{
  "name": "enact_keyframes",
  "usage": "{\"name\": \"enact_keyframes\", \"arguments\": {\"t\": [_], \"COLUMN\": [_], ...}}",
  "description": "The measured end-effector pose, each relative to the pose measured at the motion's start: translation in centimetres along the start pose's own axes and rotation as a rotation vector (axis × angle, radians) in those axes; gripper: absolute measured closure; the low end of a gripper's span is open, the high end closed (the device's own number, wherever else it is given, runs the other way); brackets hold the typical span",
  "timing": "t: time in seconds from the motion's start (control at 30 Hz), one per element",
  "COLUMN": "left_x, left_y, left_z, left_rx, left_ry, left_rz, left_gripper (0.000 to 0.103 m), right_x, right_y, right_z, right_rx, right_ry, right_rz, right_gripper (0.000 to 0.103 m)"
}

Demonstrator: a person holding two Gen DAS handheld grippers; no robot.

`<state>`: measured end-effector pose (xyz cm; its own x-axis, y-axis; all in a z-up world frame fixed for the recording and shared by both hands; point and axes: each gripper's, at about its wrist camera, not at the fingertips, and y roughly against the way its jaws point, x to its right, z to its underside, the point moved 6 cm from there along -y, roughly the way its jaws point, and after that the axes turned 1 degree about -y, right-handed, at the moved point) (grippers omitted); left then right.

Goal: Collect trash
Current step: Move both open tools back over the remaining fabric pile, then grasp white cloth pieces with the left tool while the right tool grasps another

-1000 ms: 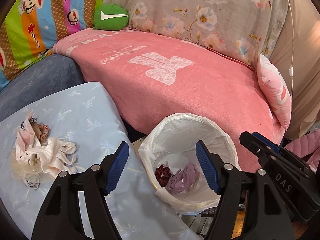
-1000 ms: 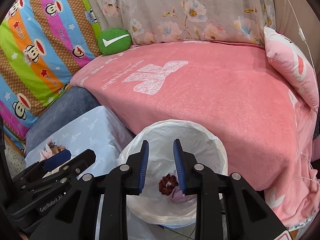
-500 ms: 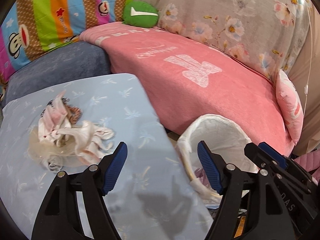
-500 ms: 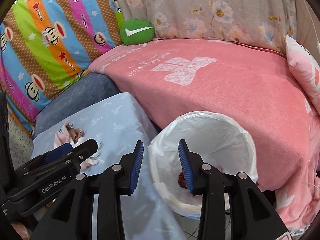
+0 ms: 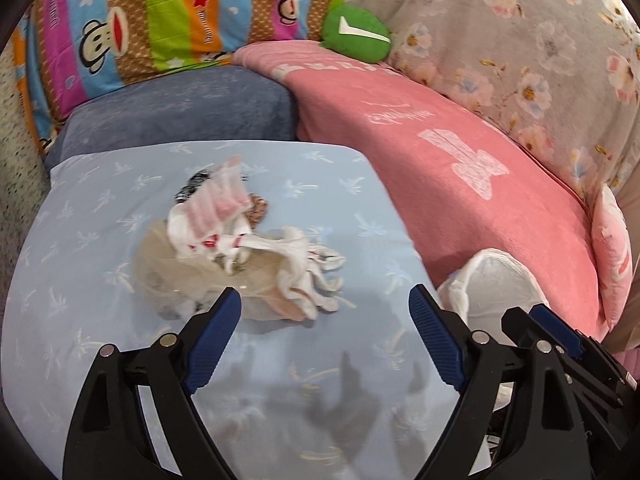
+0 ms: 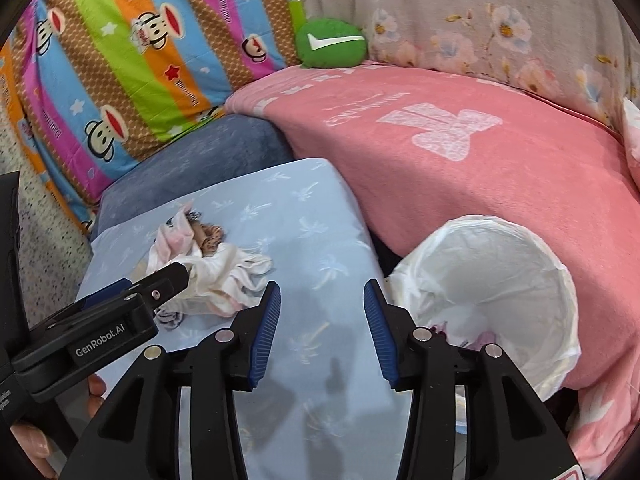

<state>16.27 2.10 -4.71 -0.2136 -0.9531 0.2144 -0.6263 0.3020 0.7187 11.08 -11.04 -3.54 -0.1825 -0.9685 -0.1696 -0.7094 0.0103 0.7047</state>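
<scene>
Pale-blue palm-print cushion top (image 5: 100,288): crumpled white-and-pink wrapper heap (image 5: 240,252) lies mid-surface; left gripper (image 5: 324,336) jaws just widened, empty; right gripper (image 6: 320,328) likewise (nothing between); white-lined round bin (image 6: 492,276) off cushion's right edge.

Your left gripper (image 5: 325,330) is black plastic with two ribbed blue pads (image 5: 434,342) and round silver screws along its arms. Your right gripper (image 6: 320,328) at the bottom of its frame is built the same way. In the lower left of that view, white lettering on the left gripper's side reads "GenRobot.AI", and your fingers (image 6: 98,388) show beneath it
</scene>
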Motion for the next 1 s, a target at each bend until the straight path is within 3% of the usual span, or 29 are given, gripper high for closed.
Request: {"name": "enact_keyframes", "arguments": {"t": [0.5, 0.8, 1.0], "left_x": [-9.6, -12.8, -13.1], "left_y": [-1.3, -3.2, -4.7], "left_z": [0.3, 0.0, -0.1], "left_rx": [-0.038, -0.07, -0.109], "left_ry": [0.117, 0.149, 0.156], "left_rz": [-0.097, -0.095, -0.041], "left_gripper": [0.017, 0.018, 0.034], "right_x": [-7.7, -10.2, -11.0], "right_y": [-5.9, -10.0, -12.2], "right_z": [0.7, 0.4, 0.4], "right_rx": [-0.085, -0.126, -0.15], "right_ry": [0.088, 0.089, 0.082], "right_rz": [-0.067, -0.08, -0.078], "right_gripper": [0.058, 0.058, 0.058]}}
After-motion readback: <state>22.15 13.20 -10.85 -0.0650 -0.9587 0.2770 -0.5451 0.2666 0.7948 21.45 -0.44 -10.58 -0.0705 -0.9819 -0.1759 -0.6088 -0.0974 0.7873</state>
